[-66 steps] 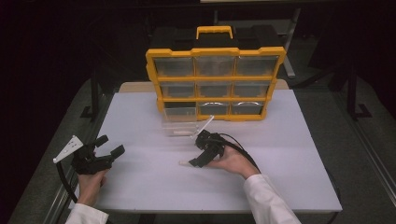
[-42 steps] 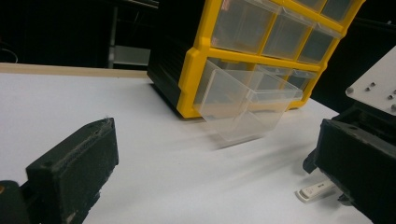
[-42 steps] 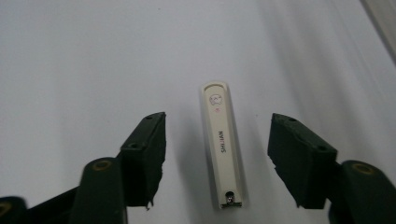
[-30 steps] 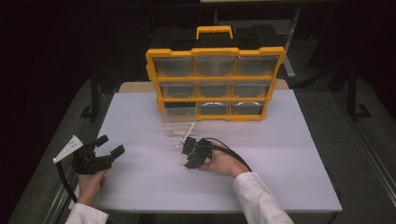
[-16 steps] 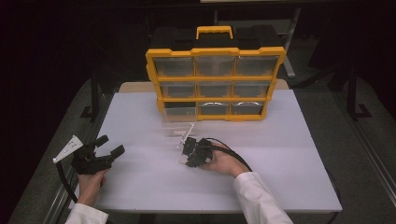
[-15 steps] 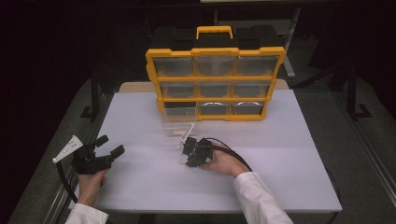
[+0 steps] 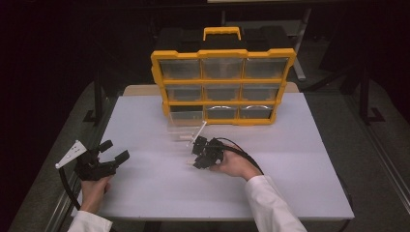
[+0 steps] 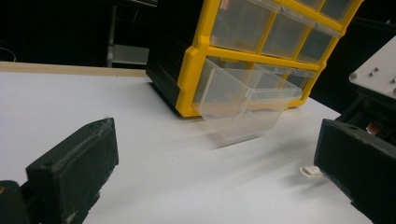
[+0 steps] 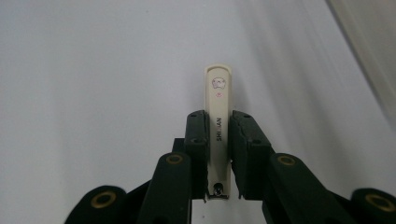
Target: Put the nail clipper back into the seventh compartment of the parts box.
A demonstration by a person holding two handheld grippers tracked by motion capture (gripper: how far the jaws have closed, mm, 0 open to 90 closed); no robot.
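Note:
A yellow organizer (image 7: 222,82) with clear drawers stands upright at the table's back. Its bottom-left drawer (image 7: 186,126) is pulled out onto the table, and it looks empty in the left gripper view (image 8: 243,105). Just in front of that drawer, low over the table, my right gripper (image 7: 196,155) is shut on a cream nail clipper (image 9: 218,116). The clipper lies lengthwise between the jaws and its rounded end sticks out ahead. My left gripper (image 7: 113,153) stands open near the table's left edge, with nothing between its fingers (image 8: 70,170).
The white table top (image 7: 290,145) is bare on the right and across the front. The organizer's yellow frame (image 8: 196,70) rises behind the drawer. A black cable (image 7: 244,154) trails from the right gripper along the person's sleeve. Beyond the table edges the room is dark.
The right gripper has shifted a little to the left, nearer the pulled-out drawer, still shut on the clipper; over the last second it hardly moved. The left gripper has stayed still.

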